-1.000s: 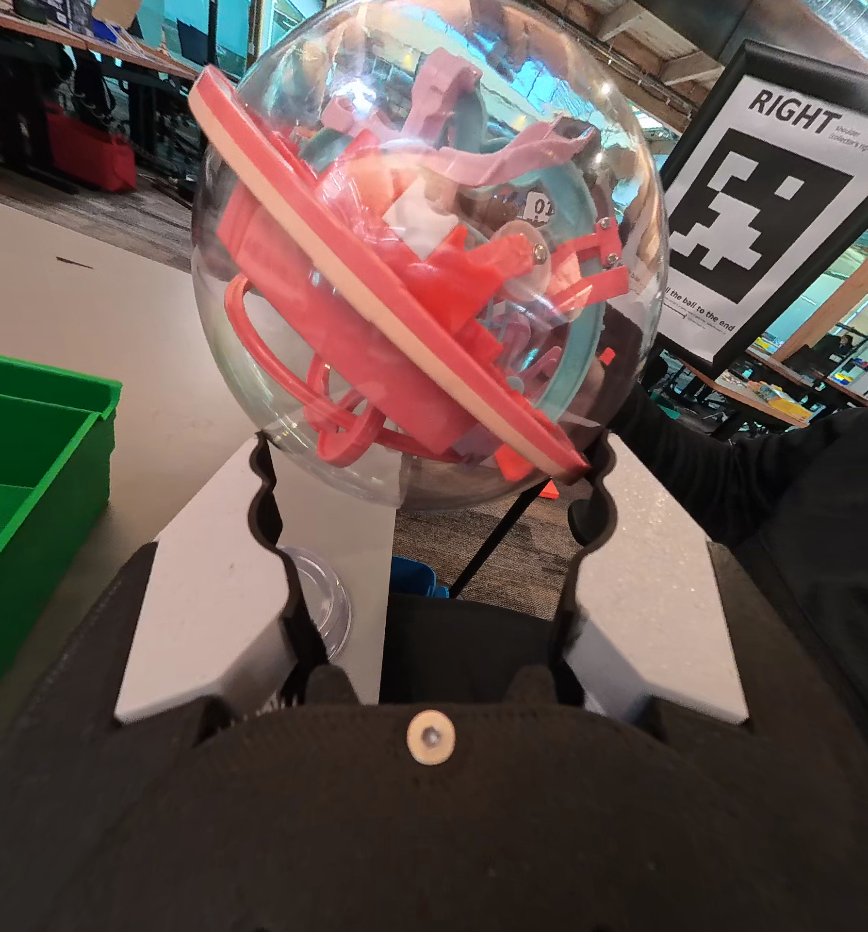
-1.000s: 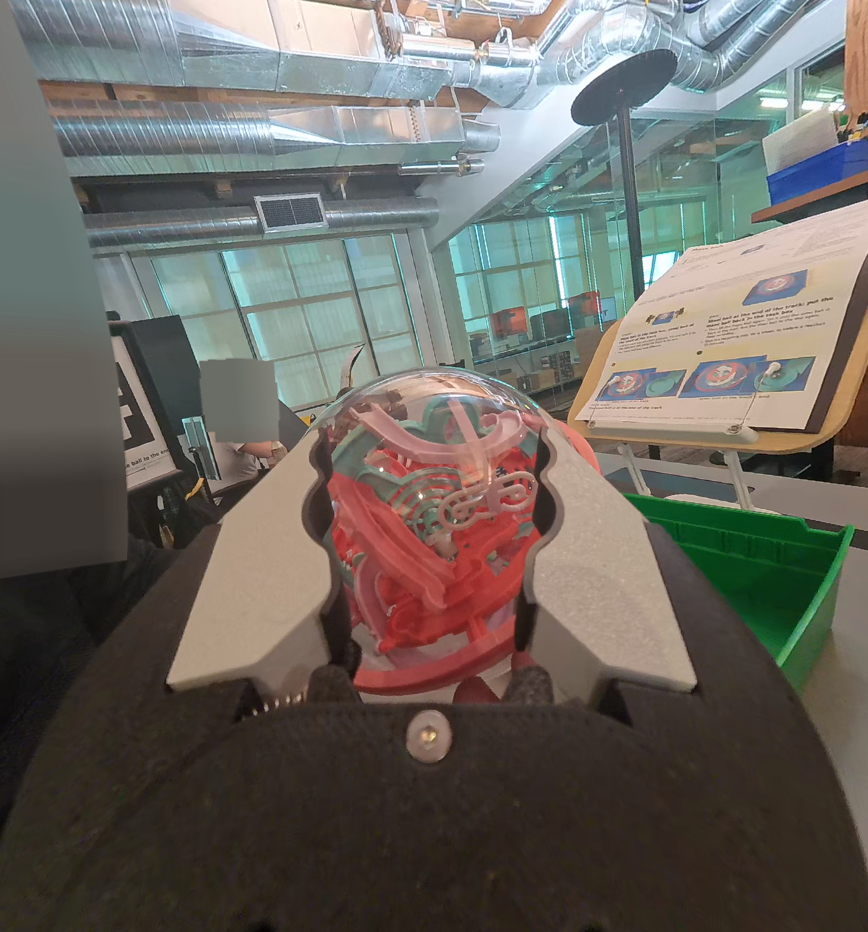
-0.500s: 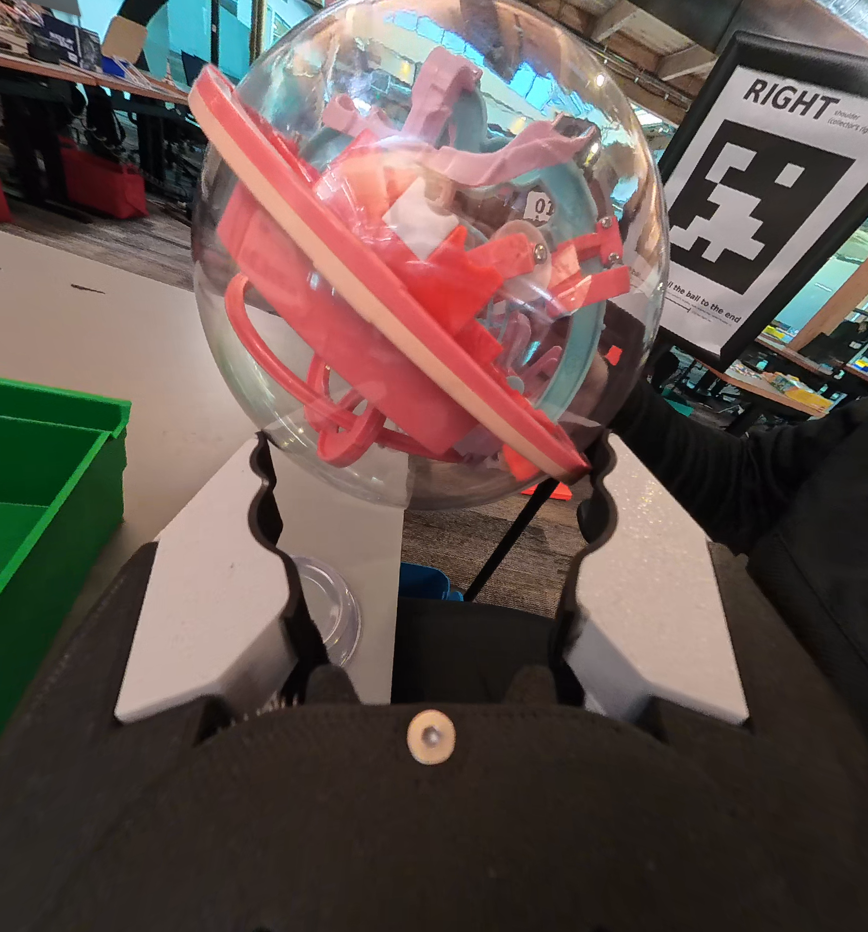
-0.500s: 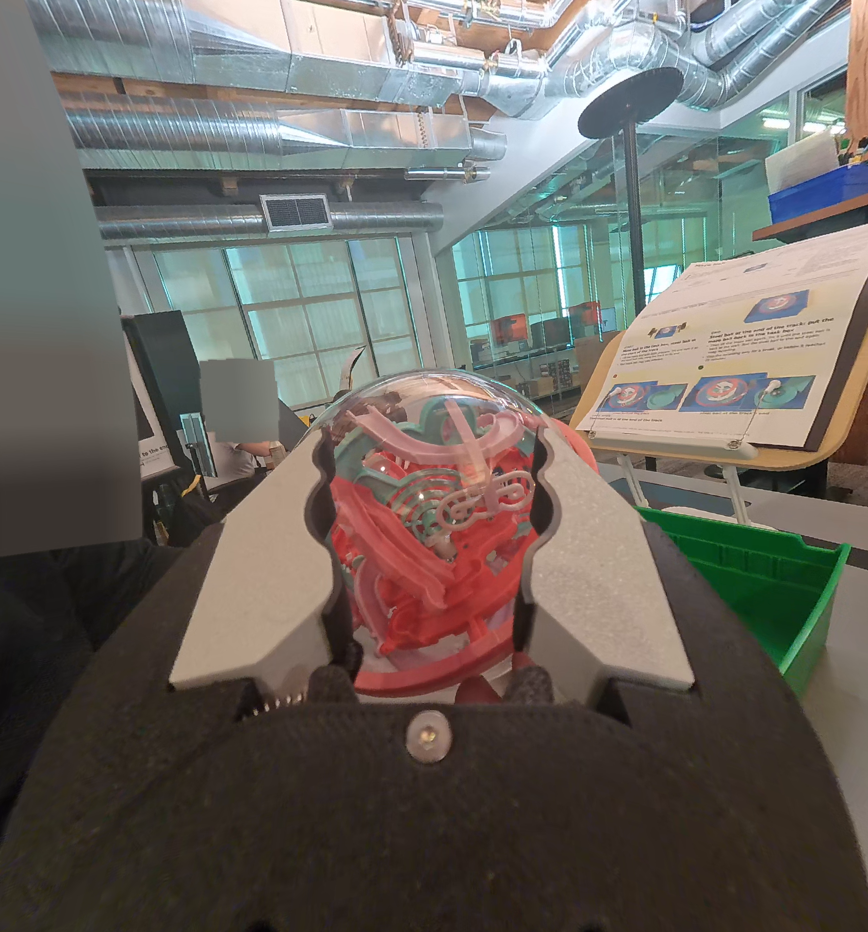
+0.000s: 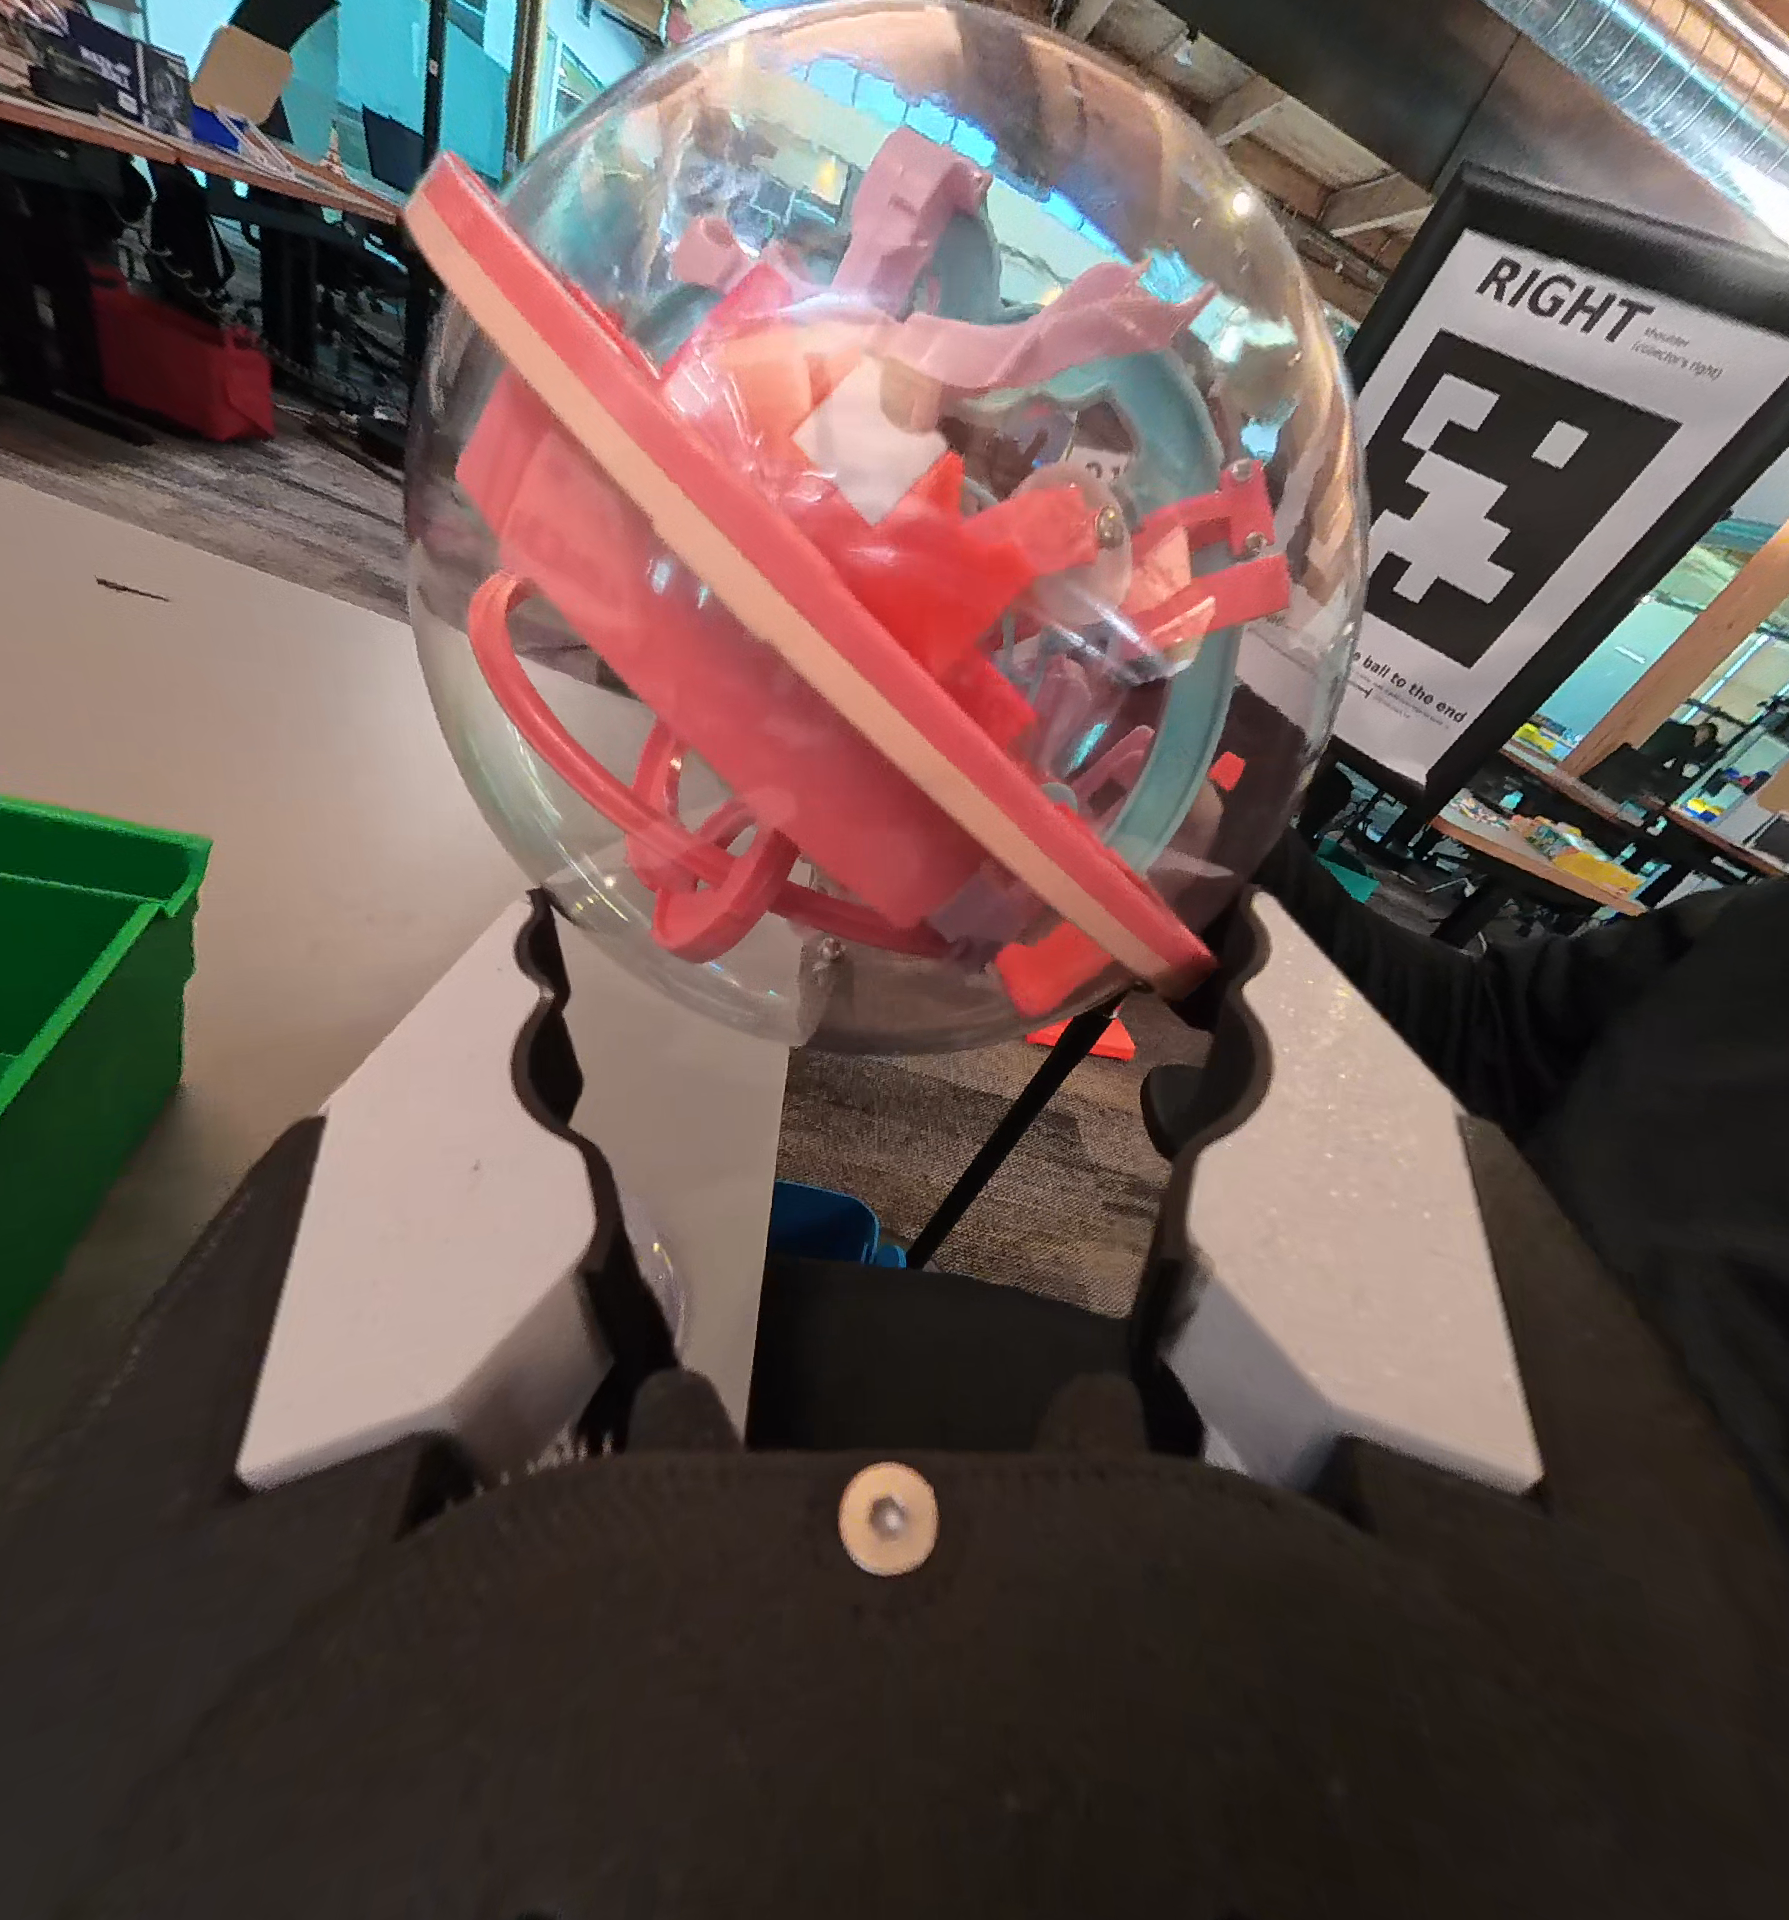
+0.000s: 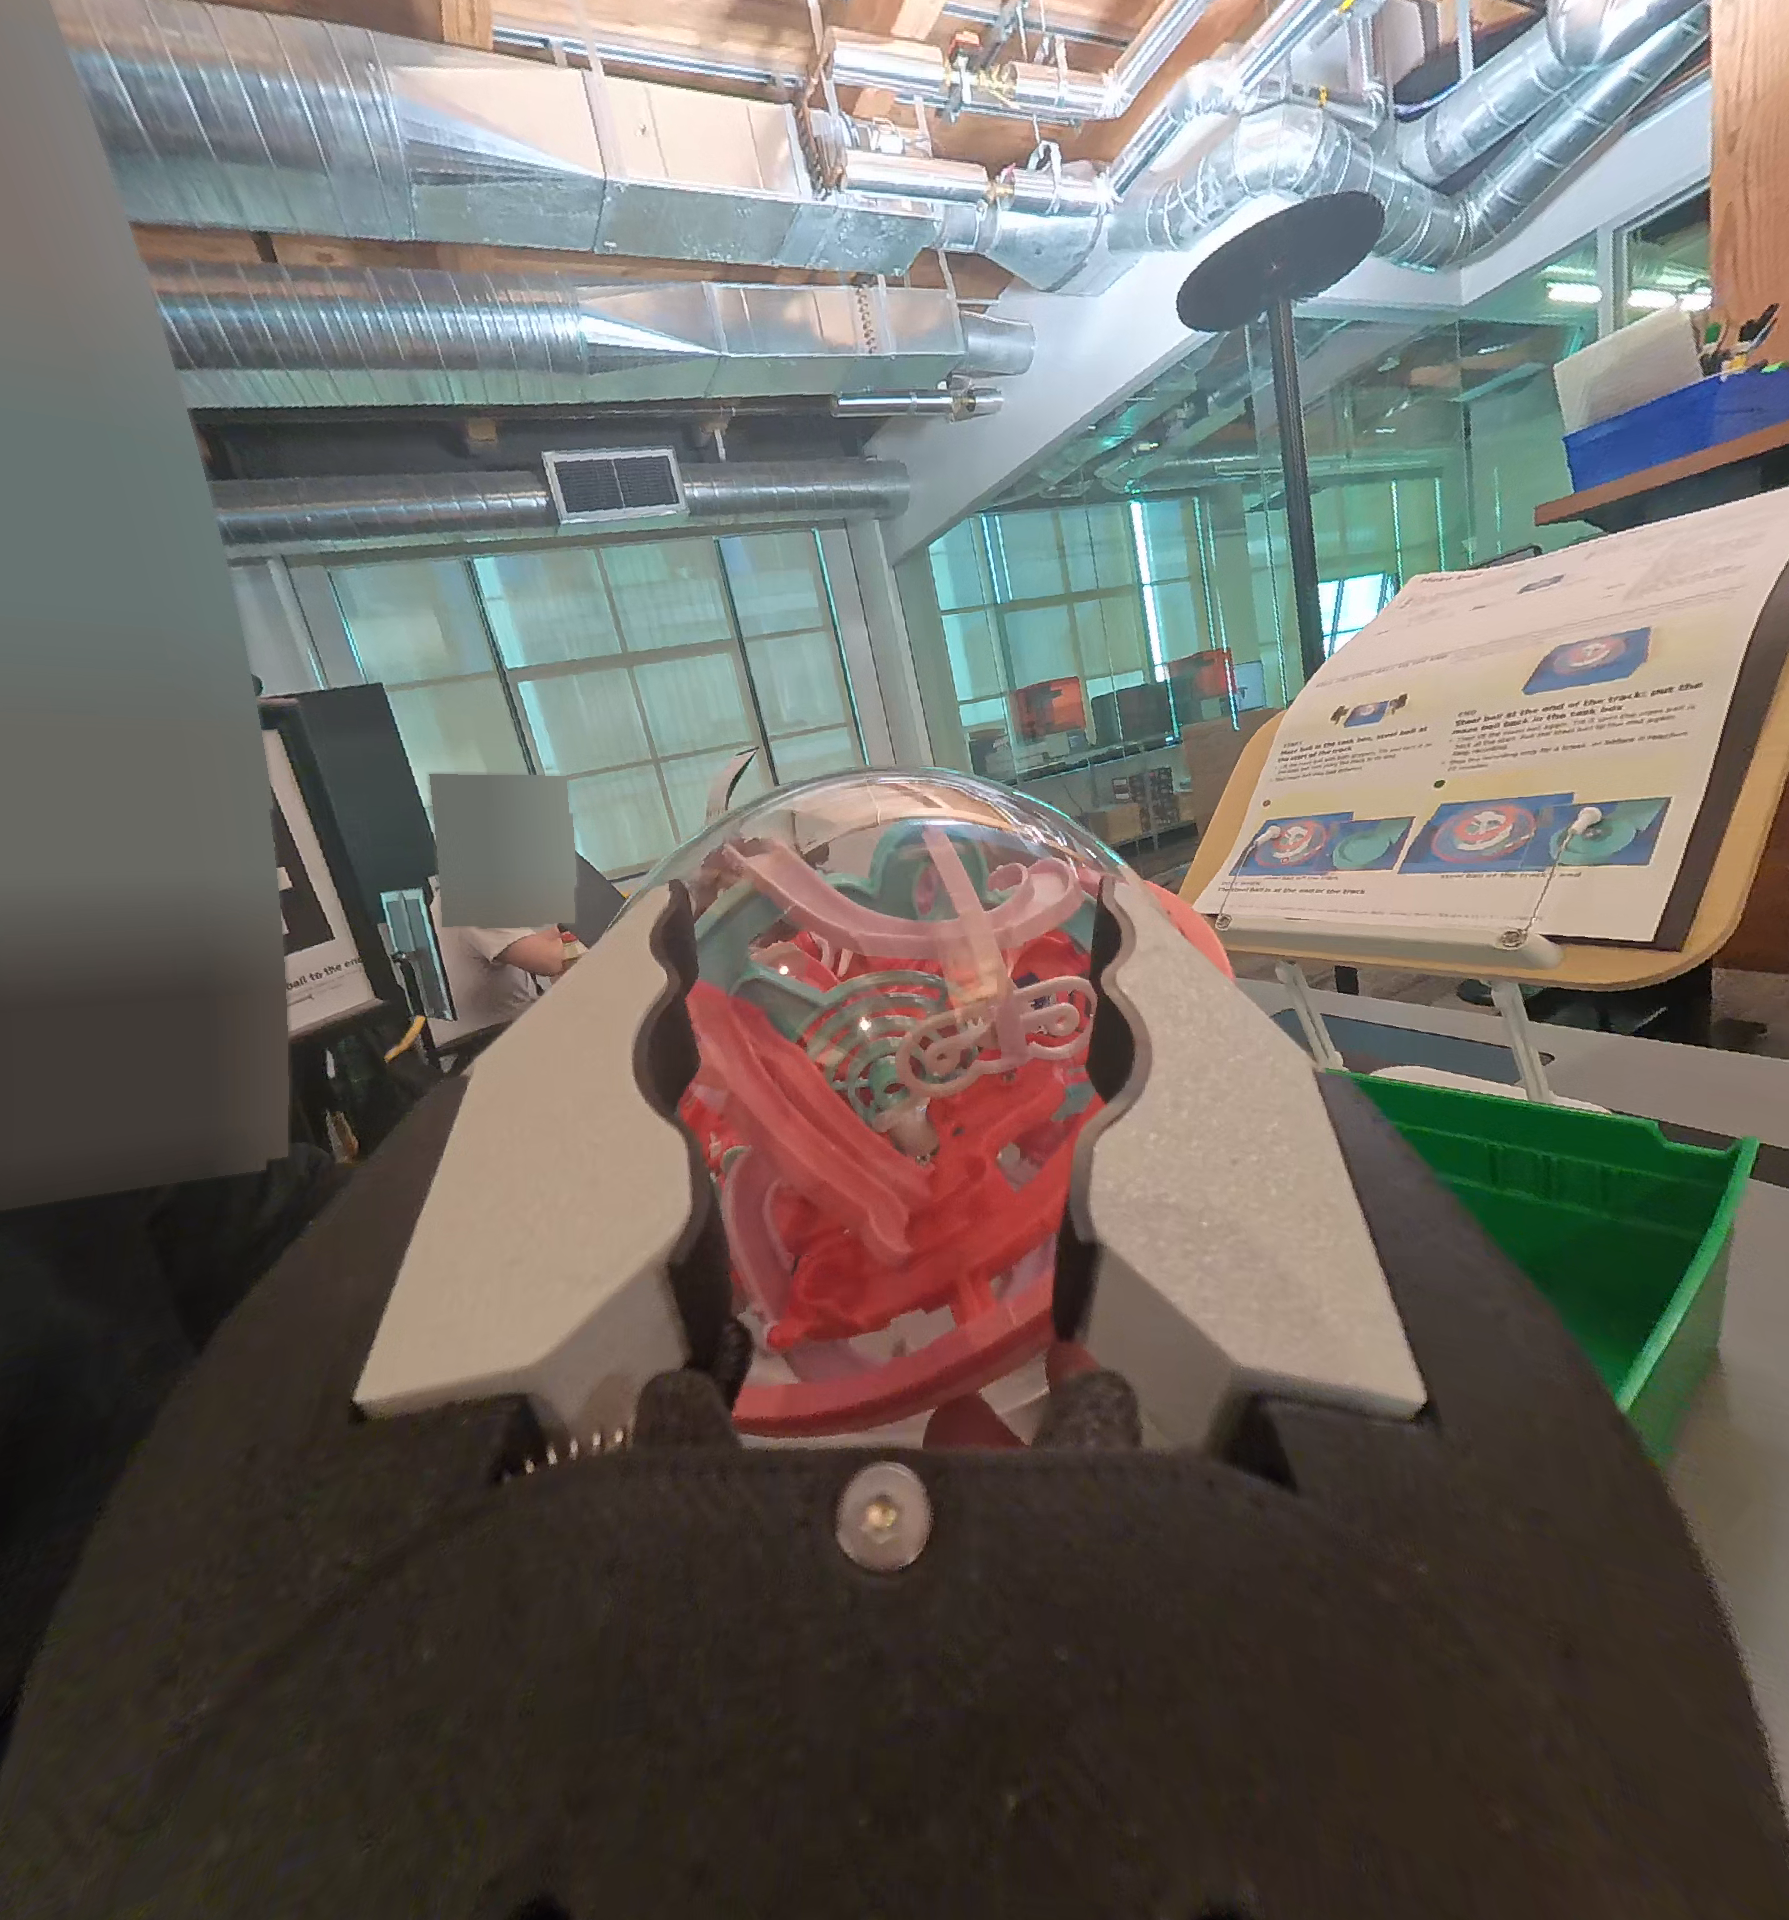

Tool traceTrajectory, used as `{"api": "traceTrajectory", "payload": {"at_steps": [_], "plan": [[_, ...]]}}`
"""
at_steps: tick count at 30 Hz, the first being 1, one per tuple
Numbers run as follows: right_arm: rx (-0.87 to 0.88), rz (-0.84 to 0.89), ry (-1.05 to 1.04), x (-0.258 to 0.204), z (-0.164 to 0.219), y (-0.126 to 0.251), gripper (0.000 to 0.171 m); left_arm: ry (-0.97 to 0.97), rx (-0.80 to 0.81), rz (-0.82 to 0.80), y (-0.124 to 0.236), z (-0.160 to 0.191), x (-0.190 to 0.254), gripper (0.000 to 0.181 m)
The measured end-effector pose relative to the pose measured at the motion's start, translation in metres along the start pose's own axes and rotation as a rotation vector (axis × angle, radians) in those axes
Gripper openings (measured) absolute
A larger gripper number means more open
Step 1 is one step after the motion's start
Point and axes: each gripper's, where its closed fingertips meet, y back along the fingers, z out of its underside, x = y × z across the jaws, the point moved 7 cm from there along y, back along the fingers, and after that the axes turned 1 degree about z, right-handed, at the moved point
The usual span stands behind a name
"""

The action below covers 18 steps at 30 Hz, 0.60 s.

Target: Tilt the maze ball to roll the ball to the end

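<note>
While the white table (image 5: 246, 727) lies below, the green bin (image 5: 48, 997) sits at its left edge in the left wrist view. Maze ball (image 5: 869, 540), clear shell, red ring tilted down to the right, is lifted off the table between both tools. Left gripper (image 5: 885, 935): wide open, fingertips against the sphere's underside. Right gripper (image 6: 890, 925): narrower gap, fingers pressed on the sphere's sides. Steel ball not made out.
</note>
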Motion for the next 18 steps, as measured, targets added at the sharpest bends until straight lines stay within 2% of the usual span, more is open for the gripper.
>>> {"api": "traceTrajectory", "payload": {"at_steps": [5, 9, 14, 18], "plan": [[0.024, 0.009, -0.016, 0.001, -0.002, 0.002, 0.064, 0.083, 0.027, 0.031, 0.000, -0.002, 0.000, 0.121], [0.025, 0.015, -0.007, 0.000, -0.003, 0.002, 0.064, 0.091, 0.035, 0.039, -0.001, -0.001, -0.001, 0.121], [0.017, 0.030, 0.039, -0.004, -0.007, 0.000, 0.073, -0.007, -0.005, 0.017, -0.006, 0.007, -0.004, 0.120], [-0.037, 0.032, 0.185, -0.016, -0.020, -0.006, 0.075, -0.095, -0.019, 0.004, -0.013, 0.007, -0.001, 0.120]]}}
